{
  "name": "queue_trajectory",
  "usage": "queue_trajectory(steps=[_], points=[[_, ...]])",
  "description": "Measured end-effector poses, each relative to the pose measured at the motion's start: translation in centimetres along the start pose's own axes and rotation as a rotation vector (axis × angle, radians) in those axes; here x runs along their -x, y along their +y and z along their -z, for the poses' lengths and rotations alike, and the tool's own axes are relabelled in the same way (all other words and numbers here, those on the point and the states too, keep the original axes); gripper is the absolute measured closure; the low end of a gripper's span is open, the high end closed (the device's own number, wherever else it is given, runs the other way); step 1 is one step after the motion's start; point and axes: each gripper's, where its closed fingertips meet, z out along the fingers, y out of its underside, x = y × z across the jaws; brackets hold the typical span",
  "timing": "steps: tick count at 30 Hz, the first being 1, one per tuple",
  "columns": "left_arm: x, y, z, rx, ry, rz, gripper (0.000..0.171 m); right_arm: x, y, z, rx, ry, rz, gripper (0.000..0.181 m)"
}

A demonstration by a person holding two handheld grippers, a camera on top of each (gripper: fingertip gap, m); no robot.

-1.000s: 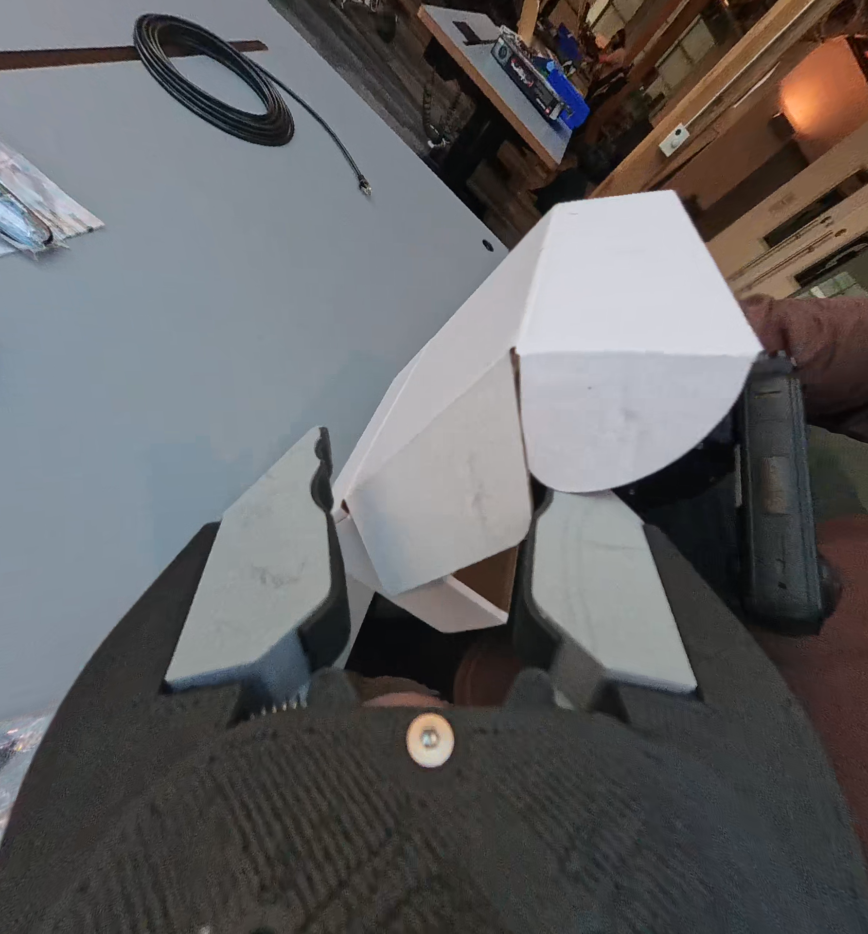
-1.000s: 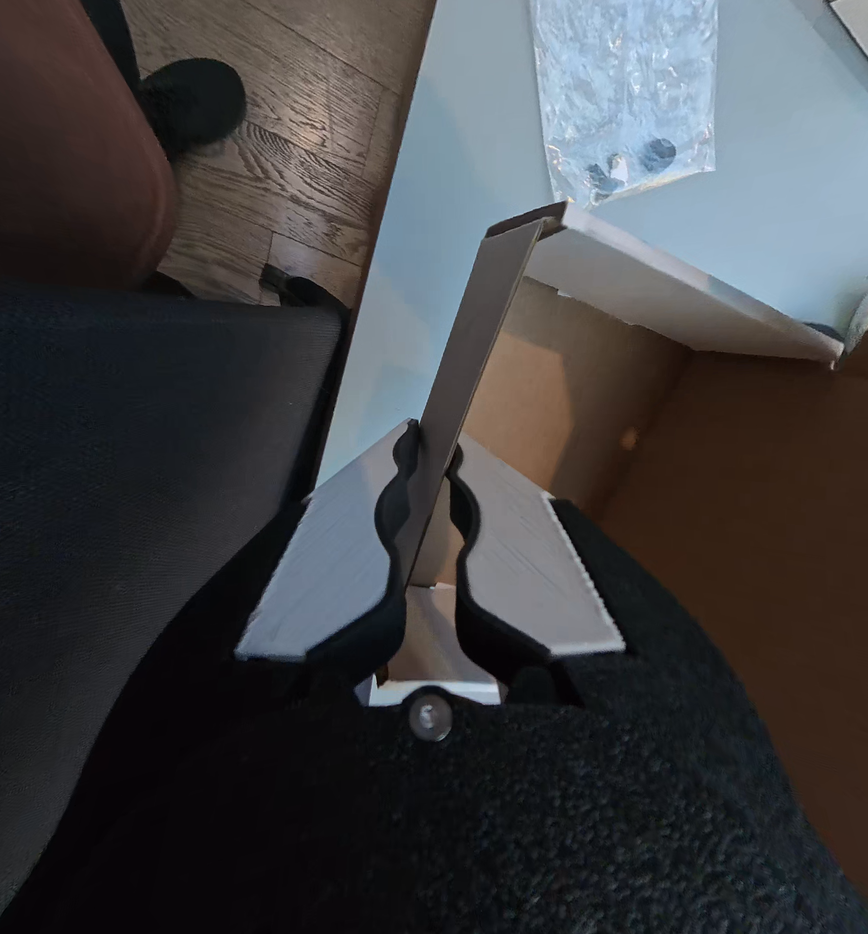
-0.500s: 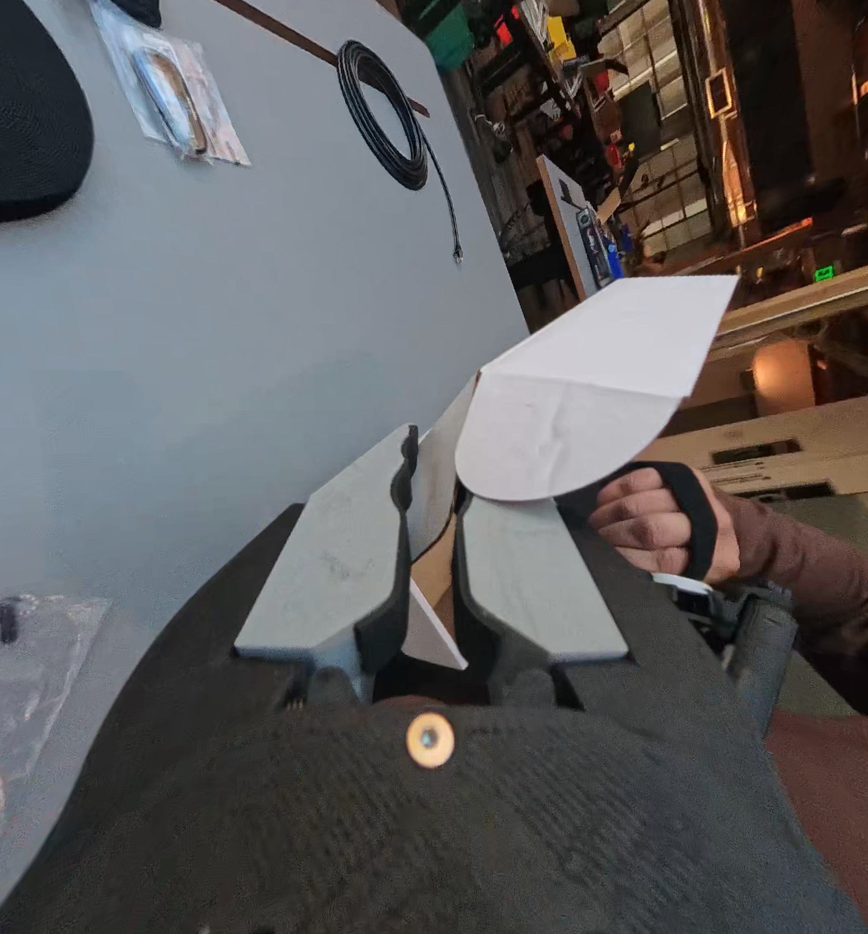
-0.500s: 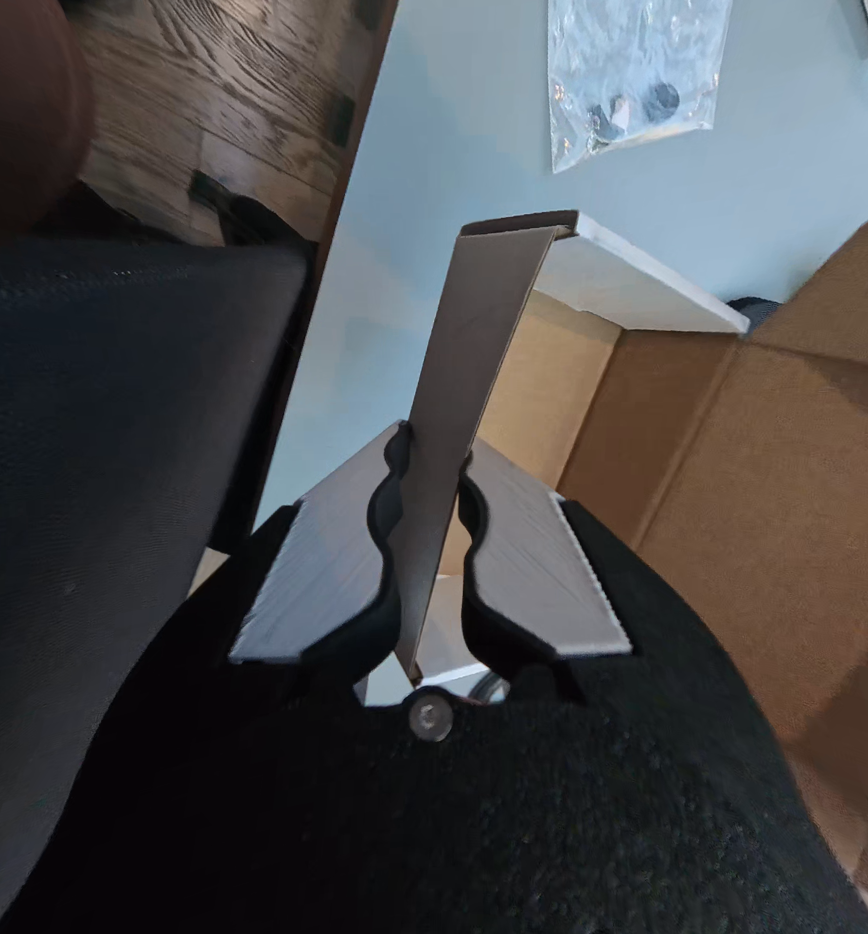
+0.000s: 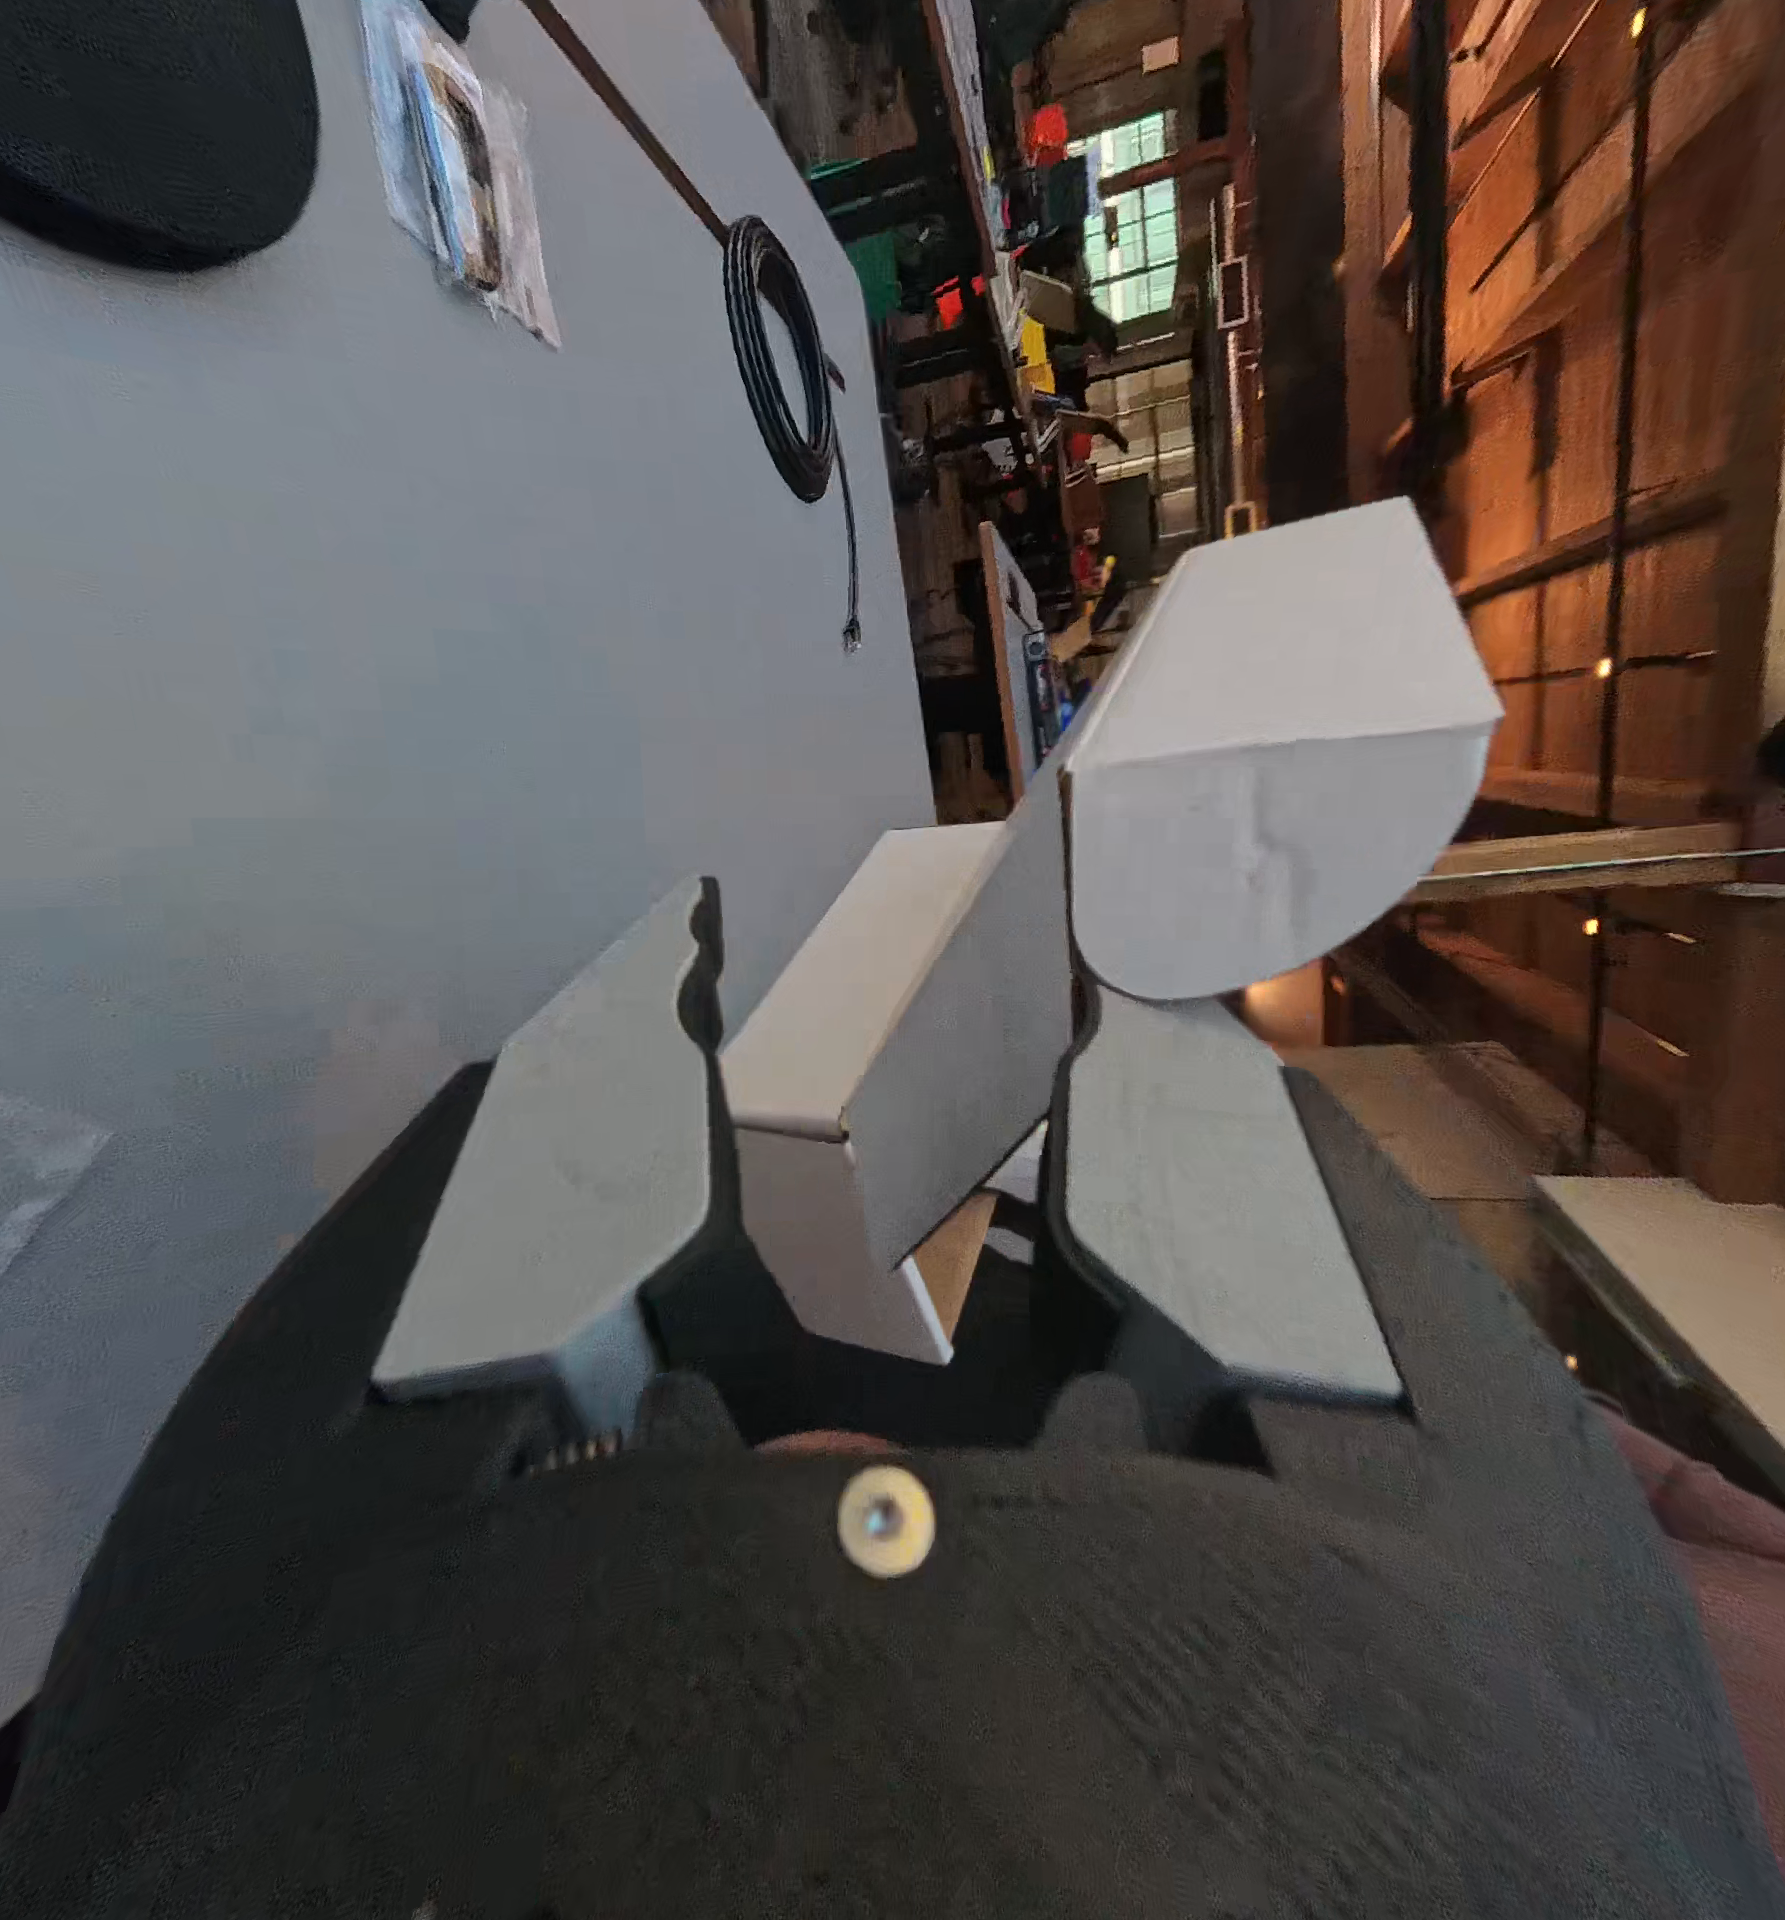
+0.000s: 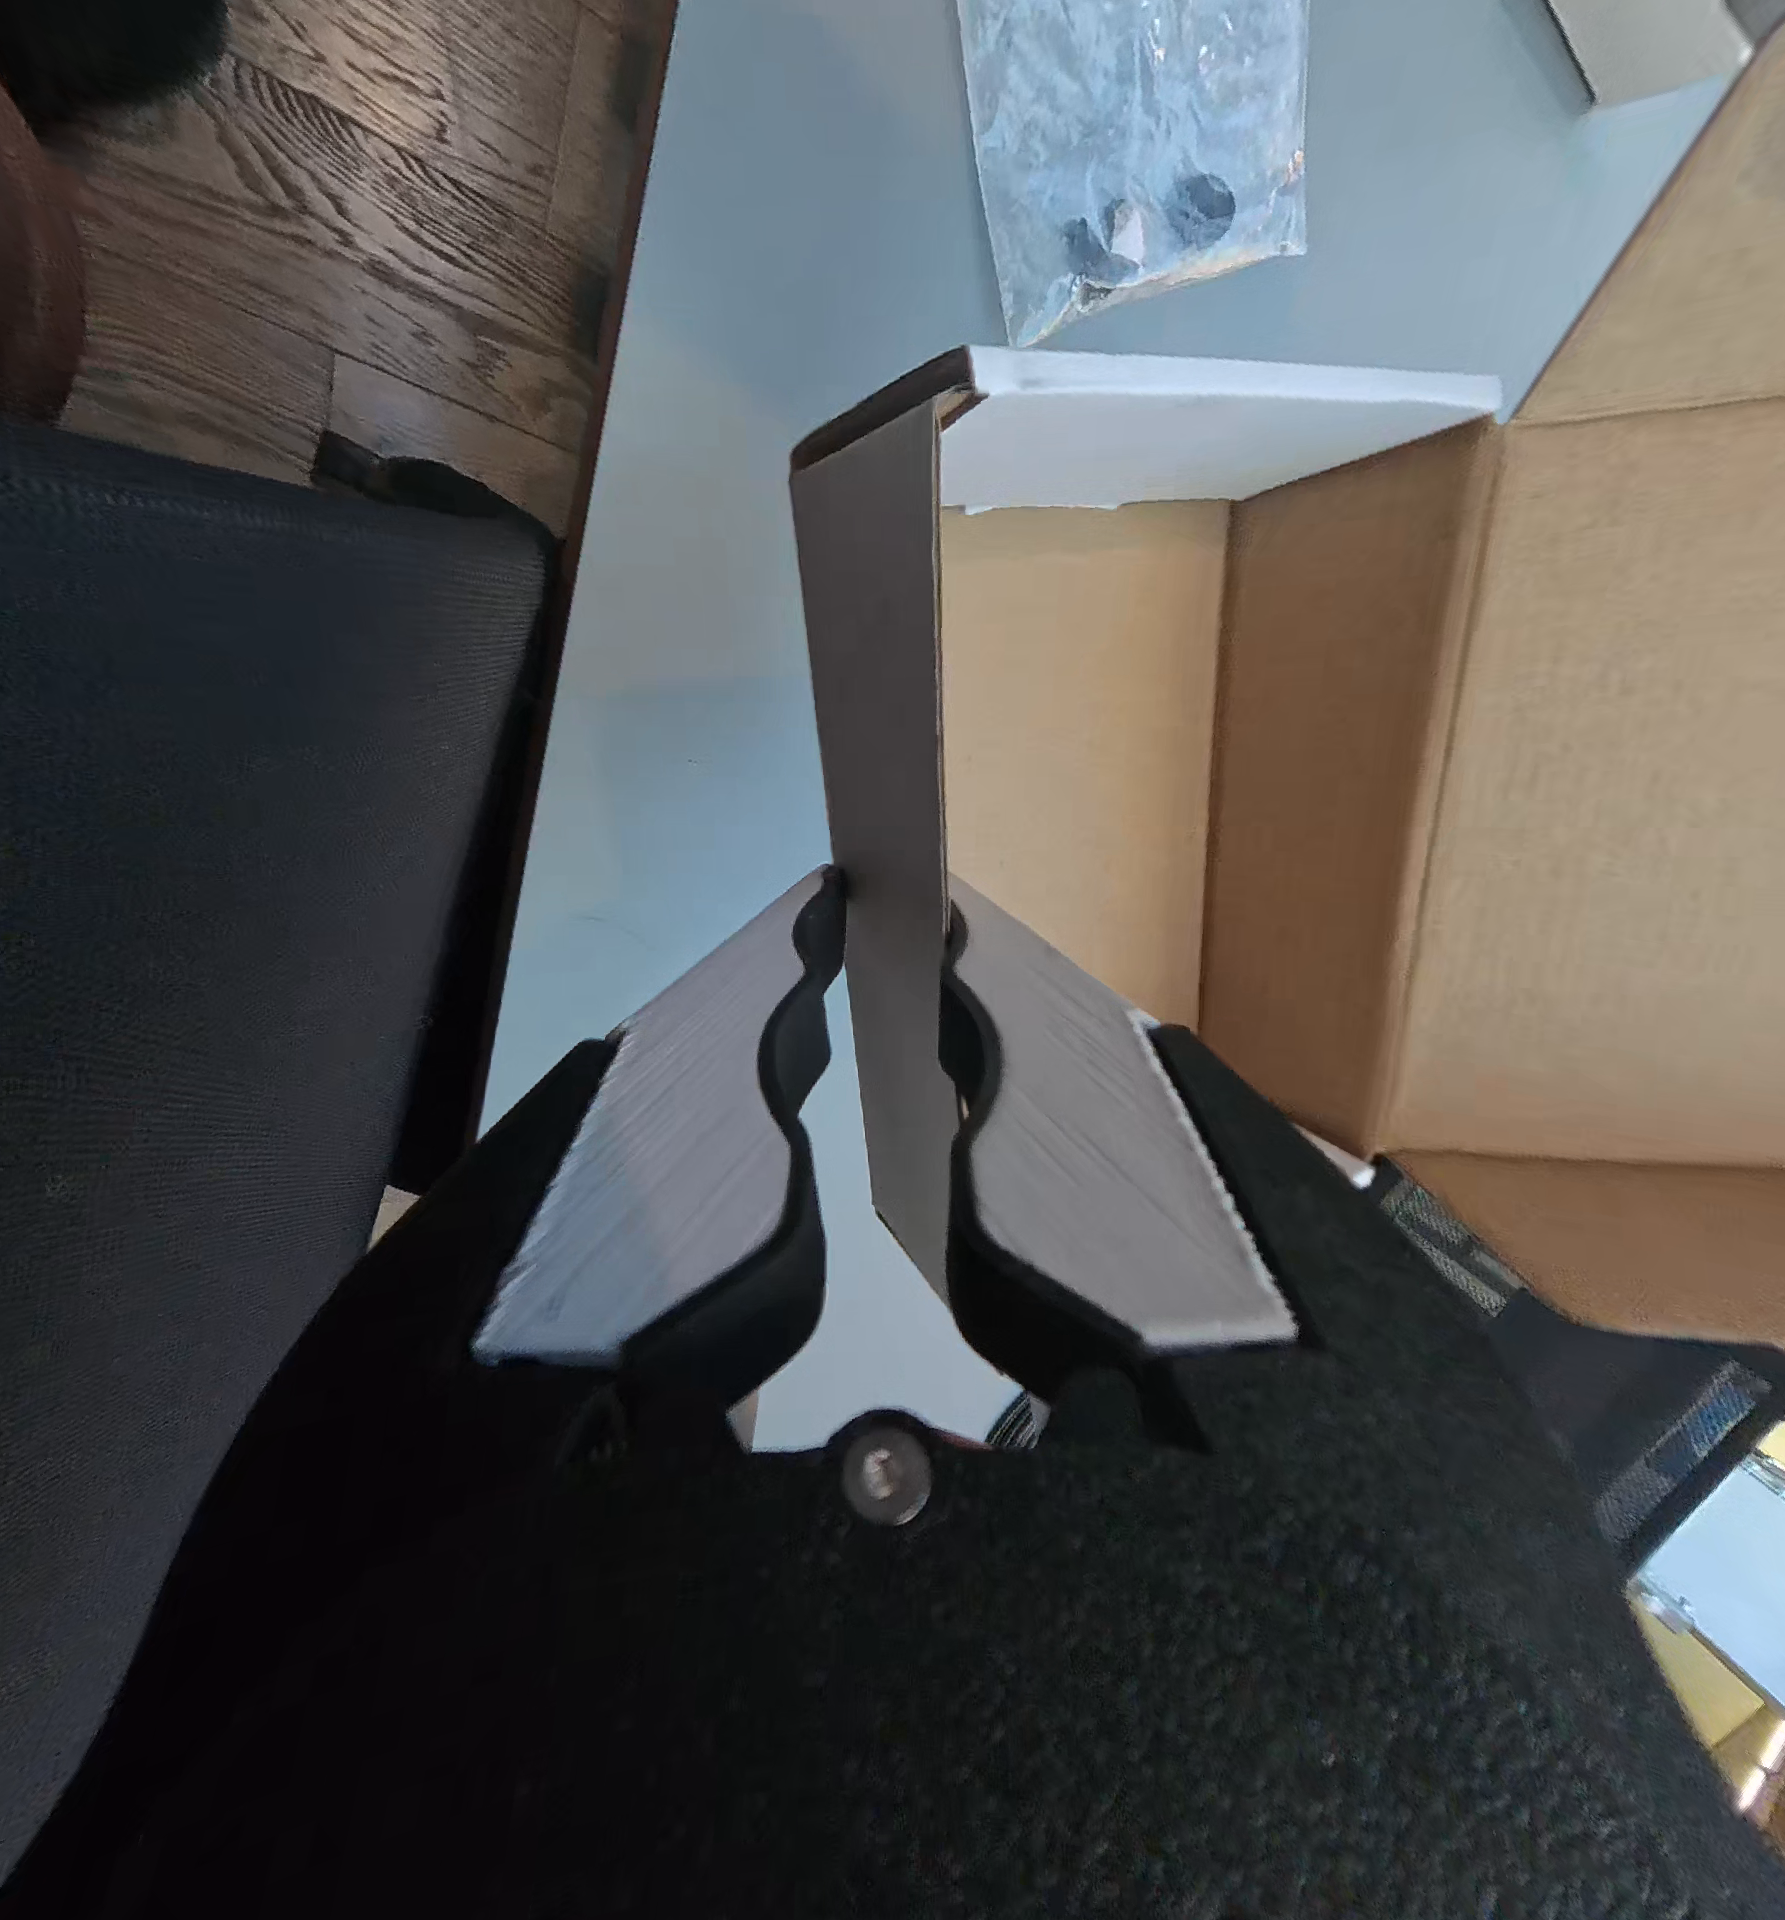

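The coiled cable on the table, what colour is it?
Black. The coiled cable lies on the grey table, best seen in the left wrist view.

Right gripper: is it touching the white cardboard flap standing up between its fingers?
Touching. The right wrist view shows the right gripper closed on the white cardboard flap; both fingertips press against its faces with no gap.
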Motion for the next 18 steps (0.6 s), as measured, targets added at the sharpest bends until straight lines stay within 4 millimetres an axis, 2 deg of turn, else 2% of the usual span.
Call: queue_trajectory(steps=[4,7,9,14,18], points=[[-2.4,-0.8,0.9,0.048,-0.145,-0.268,0.086,-1.3,0.3,0.5,-0.014,0.006,-0.033,0.173],[-4.0,-1.6,1.9,0.036,-0.218,-0.439,0.084,-2.7,0.5,1.1,-0.044,0.008,-0.1,0.173],[-4.7,-1.9,2.4,0.022,-0.245,-0.489,0.076,-3.4,0.6,1.2,-0.065,-0.005,-0.151,0.174],[-5.8,-3.1,4.2,-0.035,-0.394,-0.661,0.08,-3.1,1.1,0.0,-0.095,-0.12,-0.32,0.179],[-8.3,-4.2,4.7,-0.016,-0.535,-0.868,0.08,-3.5,2.1,-1.3,-0.078,-0.15,-0.436,0.18]])
